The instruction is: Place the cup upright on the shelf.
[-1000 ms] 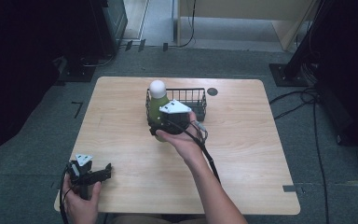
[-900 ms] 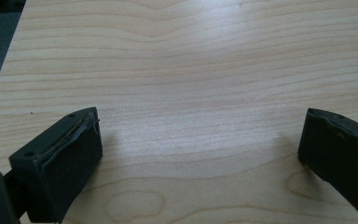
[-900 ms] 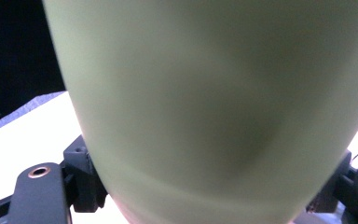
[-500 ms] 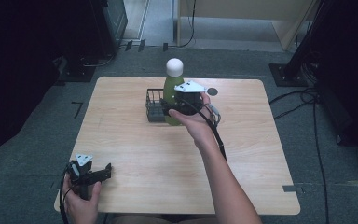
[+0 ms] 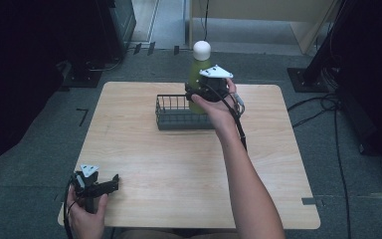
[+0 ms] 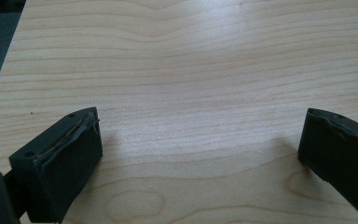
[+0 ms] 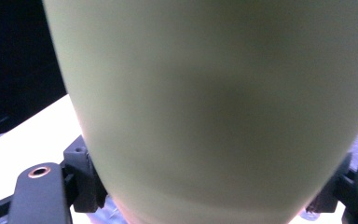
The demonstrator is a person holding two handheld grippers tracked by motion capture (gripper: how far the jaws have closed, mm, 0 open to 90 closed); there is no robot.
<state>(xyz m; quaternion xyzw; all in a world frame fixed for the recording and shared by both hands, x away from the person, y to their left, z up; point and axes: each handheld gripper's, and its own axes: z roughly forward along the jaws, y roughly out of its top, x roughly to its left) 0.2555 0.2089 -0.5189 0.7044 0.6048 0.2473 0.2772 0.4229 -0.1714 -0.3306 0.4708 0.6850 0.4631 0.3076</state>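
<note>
A green bottle [image 5: 197, 70] with a white cap hangs upright above the far right end of the black wire basket [image 5: 171, 117], lifted off the table. My right gripper [image 5: 199, 94] is shut on the bottle's lower body. In the right gripper view the green bottle [image 7: 214, 107] looms close between the two jaws. My left gripper [image 5: 110, 185] rests at the table's near left corner, open, with bare wood between its fingers [image 6: 67, 154].
The wooden table [image 5: 189, 174] has free room across its middle and right side. Dark equipment and cables lie on the floor around it. A small dark disc sat on the far edge of the table earlier.
My right gripper has carried the bottle up and away, from in front of the basket to above its far right end. The left gripper has stayed put.
</note>
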